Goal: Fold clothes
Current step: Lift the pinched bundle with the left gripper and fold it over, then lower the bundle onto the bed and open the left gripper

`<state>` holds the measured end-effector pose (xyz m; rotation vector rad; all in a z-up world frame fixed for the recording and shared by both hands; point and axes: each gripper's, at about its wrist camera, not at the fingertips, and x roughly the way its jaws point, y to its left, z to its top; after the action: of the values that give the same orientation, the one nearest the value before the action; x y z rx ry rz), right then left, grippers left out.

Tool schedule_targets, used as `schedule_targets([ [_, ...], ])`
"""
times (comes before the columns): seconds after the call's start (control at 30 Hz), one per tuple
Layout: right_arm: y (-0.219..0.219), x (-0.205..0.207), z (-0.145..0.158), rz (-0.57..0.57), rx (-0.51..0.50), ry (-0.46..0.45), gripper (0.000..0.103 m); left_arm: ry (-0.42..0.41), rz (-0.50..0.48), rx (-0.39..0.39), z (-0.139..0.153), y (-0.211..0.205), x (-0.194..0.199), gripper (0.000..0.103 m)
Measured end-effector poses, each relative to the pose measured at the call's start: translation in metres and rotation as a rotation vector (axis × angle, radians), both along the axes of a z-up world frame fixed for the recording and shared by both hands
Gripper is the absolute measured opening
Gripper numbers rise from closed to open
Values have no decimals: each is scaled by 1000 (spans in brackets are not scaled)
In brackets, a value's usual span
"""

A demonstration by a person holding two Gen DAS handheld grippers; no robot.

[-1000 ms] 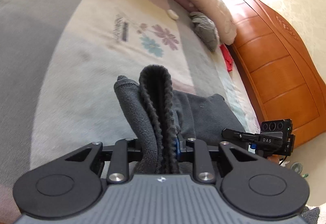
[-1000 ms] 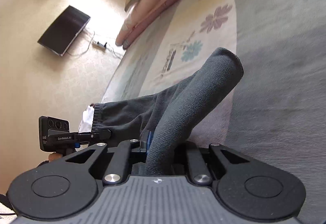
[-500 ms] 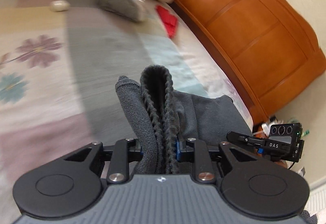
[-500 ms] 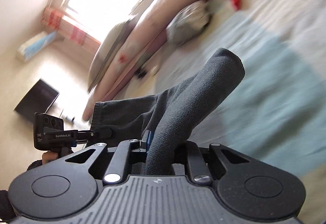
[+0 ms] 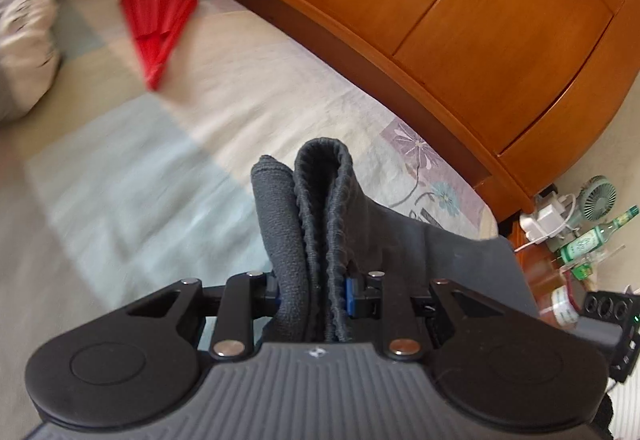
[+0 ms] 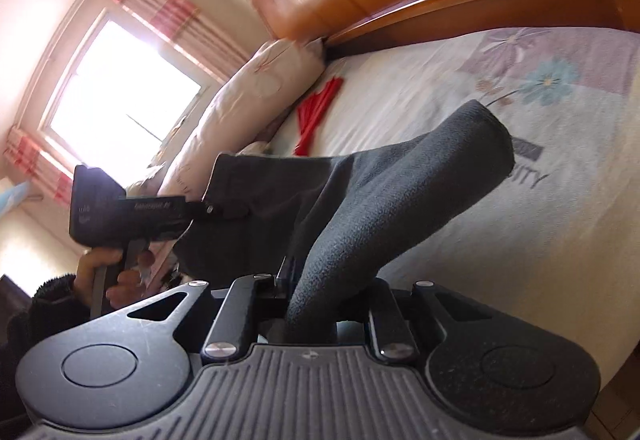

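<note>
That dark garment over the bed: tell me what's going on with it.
A person is folding clothes with a handheld gripper in each hand. The left gripper and the right gripper are each clamped on a bunch of the dark grey garment, holding it stretched between them above the bed. It is not laid down yet.

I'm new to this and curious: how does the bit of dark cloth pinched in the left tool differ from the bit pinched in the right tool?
The left gripper clamps a ribbed, gathered hem folded into several layers that stand upright. The right gripper clamps a smooth, rounded fold that leans off to the right. Both belong to one dark grey garment stretched between them above the bed.
</note>
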<state>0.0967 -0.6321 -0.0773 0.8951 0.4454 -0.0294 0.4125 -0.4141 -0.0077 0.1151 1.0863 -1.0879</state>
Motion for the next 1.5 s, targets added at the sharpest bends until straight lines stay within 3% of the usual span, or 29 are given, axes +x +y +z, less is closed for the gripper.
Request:
schedule_targets([
  [0.3,-6,7,-26,-75,37,10,19,-32,-97,99,-31,-95,34,23],
  [0.5,4,7,-32,-65,9,24,19,-52,-131,120,-31,-118,41,24],
  [0.63,0,5,-44,-76,38,45,22,-64,-139,147,-29,-118,43,32],
  [0.73,-4,1,-54,-82,75,65,28,-125,-123,132,-15,-111,44,43],
  [0.83,-8,-6,-60,-101,112,57,40,-197,-66,129,6,-99,52,47],
  [0.9,-13,-15,-63,-123,158,25,58,-203,-57,112,15,-90,51,55],
  [1.03,-32,-34,-63,-262,186,-12,67,-193,-118,83,15,-78,30,60],
  [1.13,-42,-30,-59,-304,133,7,61,-148,-195,81,-8,-79,6,66],
  [1.2,-45,-25,-51,-326,38,38,41,-128,-227,99,-27,-81,-6,67],
  [1.33,-47,-26,-37,-367,-197,137,42,-131,-232,167,-63,-82,-19,67],
  [1.5,-35,-40,-16,-358,-340,149,55,-187,-206,127,-51,-71,-19,67],
])
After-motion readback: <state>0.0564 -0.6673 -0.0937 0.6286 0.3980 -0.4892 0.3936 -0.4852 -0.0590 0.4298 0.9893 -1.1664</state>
